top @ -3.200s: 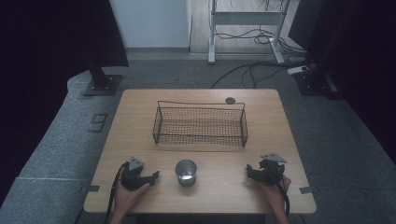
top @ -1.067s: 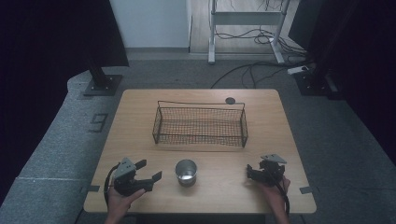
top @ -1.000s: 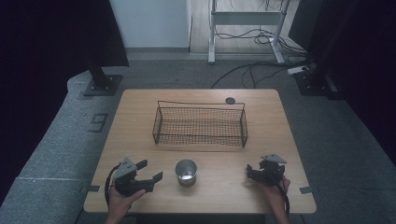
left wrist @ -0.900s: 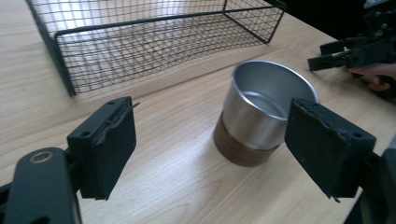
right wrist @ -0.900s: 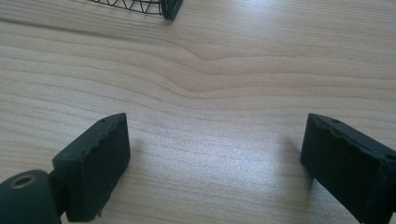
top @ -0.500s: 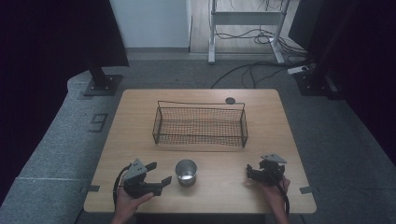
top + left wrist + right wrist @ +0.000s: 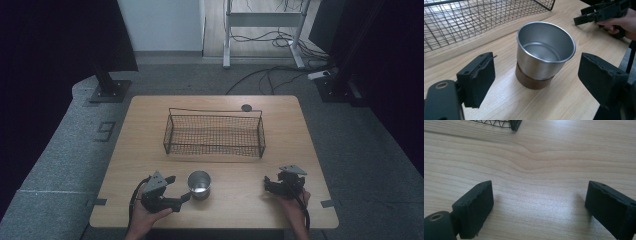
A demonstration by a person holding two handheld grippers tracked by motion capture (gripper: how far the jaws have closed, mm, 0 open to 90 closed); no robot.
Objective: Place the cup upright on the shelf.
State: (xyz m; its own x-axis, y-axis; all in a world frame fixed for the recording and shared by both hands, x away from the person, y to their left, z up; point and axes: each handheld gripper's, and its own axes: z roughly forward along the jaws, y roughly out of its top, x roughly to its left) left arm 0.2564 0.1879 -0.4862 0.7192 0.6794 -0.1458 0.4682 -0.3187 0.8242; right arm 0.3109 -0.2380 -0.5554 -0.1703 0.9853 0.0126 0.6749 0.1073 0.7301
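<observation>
Cup (image 7: 199, 184), steel on a wooden base, stands on the tabletop (image 7: 235, 205) before the basket (image 7: 214, 133), now framed by the spread left hand-held gripper (image 7: 179, 192) that has swung toward it, suggesting a coming grasp; right hand-held gripper (image 7: 269, 184) rests spread, apart.

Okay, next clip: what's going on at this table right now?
A person sits at a wooden table with a gripper in each hand. The left gripper is open and lined up on a steel cup with a brown base, jaws either side but not touching. The right gripper is open above bare wood. An empty wire basket sits behind the cup.
</observation>
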